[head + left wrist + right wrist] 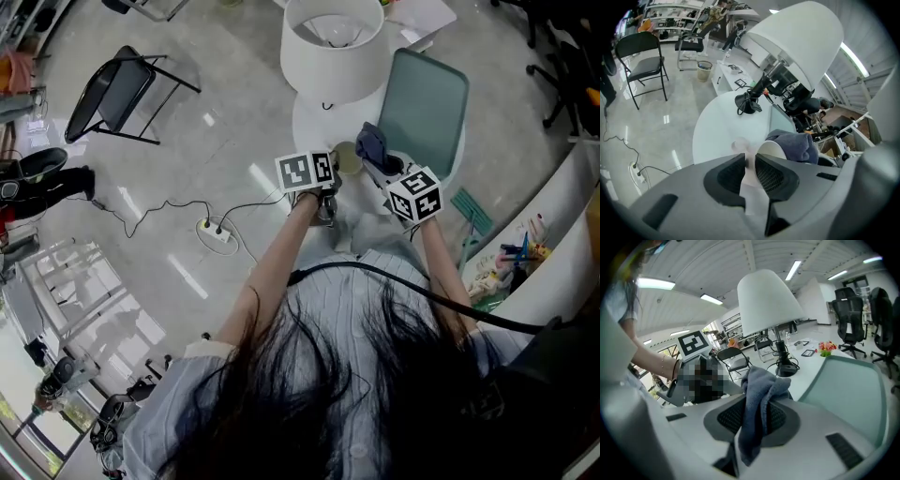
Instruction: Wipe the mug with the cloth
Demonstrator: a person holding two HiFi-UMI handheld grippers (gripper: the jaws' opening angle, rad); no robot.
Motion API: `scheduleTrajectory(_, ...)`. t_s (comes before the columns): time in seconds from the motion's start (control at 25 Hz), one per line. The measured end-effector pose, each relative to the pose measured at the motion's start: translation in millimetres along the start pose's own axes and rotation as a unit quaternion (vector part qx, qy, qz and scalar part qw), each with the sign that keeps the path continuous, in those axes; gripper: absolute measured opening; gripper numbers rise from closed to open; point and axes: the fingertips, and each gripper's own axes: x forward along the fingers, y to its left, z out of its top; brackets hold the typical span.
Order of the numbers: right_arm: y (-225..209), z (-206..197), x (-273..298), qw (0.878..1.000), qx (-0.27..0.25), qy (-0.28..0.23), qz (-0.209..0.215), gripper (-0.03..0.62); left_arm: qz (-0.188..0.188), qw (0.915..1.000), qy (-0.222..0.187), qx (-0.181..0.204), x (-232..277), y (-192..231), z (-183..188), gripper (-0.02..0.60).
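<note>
1. Widest thing out there is the round white counter (309, 131). The person works right at its near edge, so the two tools meet over it and not, I'd judge, over open floor.
2. On it stands the big white domed lamp shade (333, 47), with a pale green rectangular board (427, 103) lying just beside it on the right. Neither is touched.
3. Both forearms (277, 258) reach forward and angle inward, so the marker cubes sit side by side and the tools come nose to nose.
4. Left gripper (749, 164): its fingers (777, 176) are nearly together, pinching part of the white mug (769, 150), its wall or its handle, I can't say which. By my reading it's a steadying grip, holding the mug firm while the other tool rubs.
5. Right gripper (752, 418): its fingers (725, 417) are clamped on a fold of the blue-grey terry cloth (761, 383), with the rest bunching up ahead of the tips. That loose wad out front is the working pad.
6. The cloth itself sits against the mug's mouth. The left gripper view shows it as a soft lump right at the rim.
7. And the mug, in the left gripper's hold, appears lifted off the counter with its open end turned toward the cloth. The wipe looks under way at the rim, though I can't tell how much of the surface is done.
</note>
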Motion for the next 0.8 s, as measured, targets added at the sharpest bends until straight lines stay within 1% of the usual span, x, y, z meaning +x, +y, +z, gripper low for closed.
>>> scheduleTrajectory(0.12, 5, -4, -3, 1.0, 0.021, -0.01, -0.009, 0.086, 0.002, 0.9994, -0.015, -0.033, -1, 4, -1, 0.063)
scheduleTrajectory(0.28, 12, -8, -7, 1.0, 0.021, -0.009, -0.015, 0.086, 0.008, 0.9957, -0.038, -0.085, -3, 6, -6, 0.063)
scheduleTrajectory(0.56, 18, -14, -12, 0.999, 0.026, -0.009, -0.028, 0.086, 0.011, 0.9916, -0.038, -0.123, -4, 4, -15, 0.063)
scheduleTrajectory(0.6, 19, -14, -13, 0.999, 0.028, -0.009, -0.03, 0.086, 0.01, 0.9921, -0.036, -0.12, -4, 3, -14, 0.063)
scheduleTrajectory(0.64, 19, -14, -15, 0.999, 0.029, -0.01, -0.031, 0.086, 0.007, 0.9936, -0.031, -0.108, -4, 2, -14, 0.063)
scheduleTrajectory(0.68, 19, -15, -16, 0.999, 0.031, -0.01, -0.033, 0.086, 0.004, 0.9959, -0.025, -0.087, -5, 0, -13, 0.063)
scheduleTrajectory(0.72, 18, -16, -17, 0.999, 0.033, -0.011, -0.035, 0.086, -0.001, 0.9982, -0.017, -0.057, -6, -3, -13, 0.065)
scheduleTrajectory(0.8, 19, -17, -19, 0.999, 0.034, -0.011, -0.039, 0.086, -0.004, 0.9999, -0.005, 0.008, -11, -5, -13, 0.122)
